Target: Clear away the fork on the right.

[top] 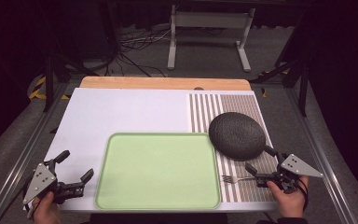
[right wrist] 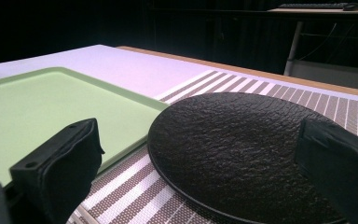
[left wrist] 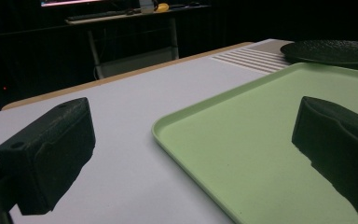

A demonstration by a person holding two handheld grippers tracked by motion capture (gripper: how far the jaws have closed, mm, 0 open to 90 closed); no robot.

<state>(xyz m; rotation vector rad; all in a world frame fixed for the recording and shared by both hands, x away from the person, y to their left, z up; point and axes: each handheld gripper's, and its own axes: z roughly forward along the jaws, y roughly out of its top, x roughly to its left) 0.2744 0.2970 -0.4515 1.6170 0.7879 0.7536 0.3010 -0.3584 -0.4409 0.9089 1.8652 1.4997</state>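
The right gripper (top: 262, 164), jaws spread wide and empty, is lining up on the black plate (right wrist: 242, 144), whose near rim lies between them; next it must close on that rim. The left gripper (top: 77, 166) waits, jaws parted, straddling the green tray (left wrist: 279, 140) edge.

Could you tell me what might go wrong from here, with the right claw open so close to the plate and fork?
The black plate overlaps the green tray rim, so it sits tilted; a nudge from the open right claw could make it slide or rock. The fork lies just beside that claw's lower jaw and could be knocked along the striped mat.
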